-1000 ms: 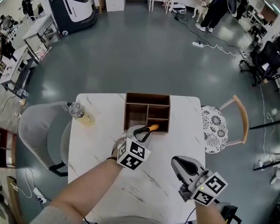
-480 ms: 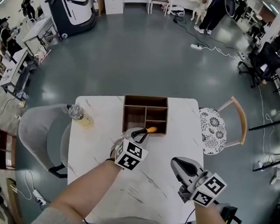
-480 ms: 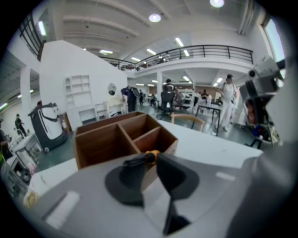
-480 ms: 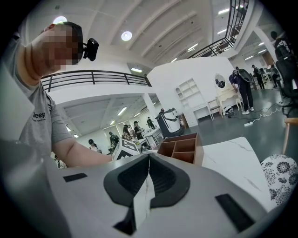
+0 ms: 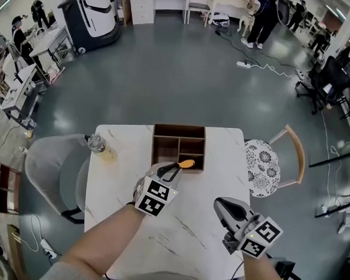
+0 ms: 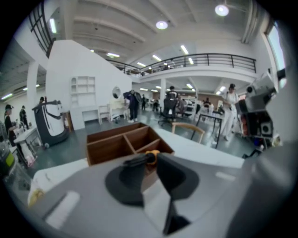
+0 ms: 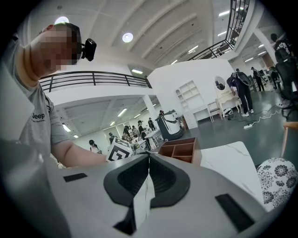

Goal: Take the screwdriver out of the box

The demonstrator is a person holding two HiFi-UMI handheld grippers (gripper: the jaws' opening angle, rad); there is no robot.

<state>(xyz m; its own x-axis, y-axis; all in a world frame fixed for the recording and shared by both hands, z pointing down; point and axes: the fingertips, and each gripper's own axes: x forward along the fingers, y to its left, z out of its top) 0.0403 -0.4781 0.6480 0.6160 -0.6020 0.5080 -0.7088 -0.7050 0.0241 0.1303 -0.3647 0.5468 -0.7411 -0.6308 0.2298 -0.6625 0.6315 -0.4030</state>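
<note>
Orange-handled screwdriver (image 5: 180, 164), seemingly smooth; wooden box (image 5: 179, 131).

A wooden box (image 5: 179, 144) divided into compartments is seen at the far middle of a white marble table (image 5: 187, 229). The screwdriver (image 5: 186, 164), black with an orange end, is gripped at the tip of the left gripper (image 5: 169, 171), whose jaws have just been closing on it. It is held at the box's near edge, orange end to the right. The right gripper (image 5: 220, 205) is held over the table's near right part, well apart. A bottle (image 5: 99, 145) is set near the table's left edge.
</note>
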